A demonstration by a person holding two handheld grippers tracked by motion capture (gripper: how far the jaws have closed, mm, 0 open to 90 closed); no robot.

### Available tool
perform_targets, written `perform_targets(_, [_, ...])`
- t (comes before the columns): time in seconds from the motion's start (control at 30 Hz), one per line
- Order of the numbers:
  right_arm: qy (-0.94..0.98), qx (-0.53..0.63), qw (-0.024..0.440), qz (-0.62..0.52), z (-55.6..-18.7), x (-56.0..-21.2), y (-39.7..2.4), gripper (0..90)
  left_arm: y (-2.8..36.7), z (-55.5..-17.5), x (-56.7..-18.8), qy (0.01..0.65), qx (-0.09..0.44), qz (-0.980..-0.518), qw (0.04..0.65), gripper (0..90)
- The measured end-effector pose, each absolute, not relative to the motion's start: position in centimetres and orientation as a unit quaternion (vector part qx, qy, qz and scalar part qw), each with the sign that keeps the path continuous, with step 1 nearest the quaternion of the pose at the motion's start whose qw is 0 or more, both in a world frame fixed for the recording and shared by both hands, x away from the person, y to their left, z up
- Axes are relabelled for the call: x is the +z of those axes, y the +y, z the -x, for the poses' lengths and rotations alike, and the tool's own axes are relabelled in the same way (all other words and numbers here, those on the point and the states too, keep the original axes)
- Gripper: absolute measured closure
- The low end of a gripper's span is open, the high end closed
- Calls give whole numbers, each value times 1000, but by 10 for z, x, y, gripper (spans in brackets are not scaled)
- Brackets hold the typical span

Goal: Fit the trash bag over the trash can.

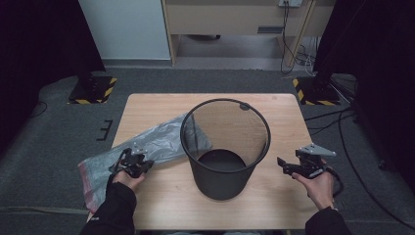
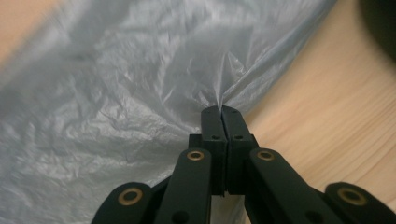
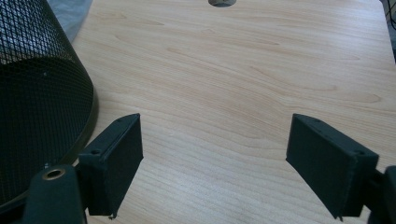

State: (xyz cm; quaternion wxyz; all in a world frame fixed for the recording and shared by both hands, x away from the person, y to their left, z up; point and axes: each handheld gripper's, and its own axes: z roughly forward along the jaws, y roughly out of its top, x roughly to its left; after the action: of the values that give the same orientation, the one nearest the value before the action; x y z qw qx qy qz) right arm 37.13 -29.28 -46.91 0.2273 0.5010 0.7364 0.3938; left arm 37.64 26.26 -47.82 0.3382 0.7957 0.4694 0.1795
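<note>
A crumpled grey plastic bag (image 1: 156, 142) lies on the left part of the wooden table (image 1: 274, 200), its far end against a black mesh waste bin (image 1: 220, 183) that stands upright in the middle. My left gripper (image 1: 147, 164) sits at the bag's near edge. In the left gripper view its jaws (image 2: 221, 109) are pressed together on a pinch of the bag (image 2: 116, 93), which puckers at the tips. My right gripper (image 1: 283, 165) rests low to the right of the bin, open. In the right gripper view nothing but bare table (image 3: 233, 70) lies between its fingers (image 3: 215, 154), with the bin (image 3: 37, 93) at the left.
The bag hangs over the table's left edge. Two stands with yellow-and-black striped bases (image 1: 93, 88) flank the far corners on the grey carpet. Cables (image 1: 342, 127) trail on the floor at the right. A wooden desk (image 1: 235, 19) stands at the back.
</note>
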Motion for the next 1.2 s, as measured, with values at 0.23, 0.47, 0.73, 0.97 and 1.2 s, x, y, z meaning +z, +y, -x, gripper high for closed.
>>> perform_targets(0.23, [736, 392, 229, -502, -372, -470, -295, 188, 266, -372, -440, 480, 192, -726, 452, 896])
perform_targets(0.47, [737, 393, 228, -501, -372, -471, -292, 190, 259, -371, -397, 470, 229, -656, 544, 896])
perform_targets(0.73, [731, 399, 231, -503, -371, -468, -295, 197, 245, -353, -364, 420, 253, -601, 631, 896])
perform_targets(0.97, [730, 399, 233, -503, -372, -469, -295, 200, 231, -338, -343, 398, 239, -582, 668, 895])
perform_targets(1.2, [729, 398, 236, -504, -373, -468, -295, 201, 213, -349, -335, 391, 230, -579, 677, 896])
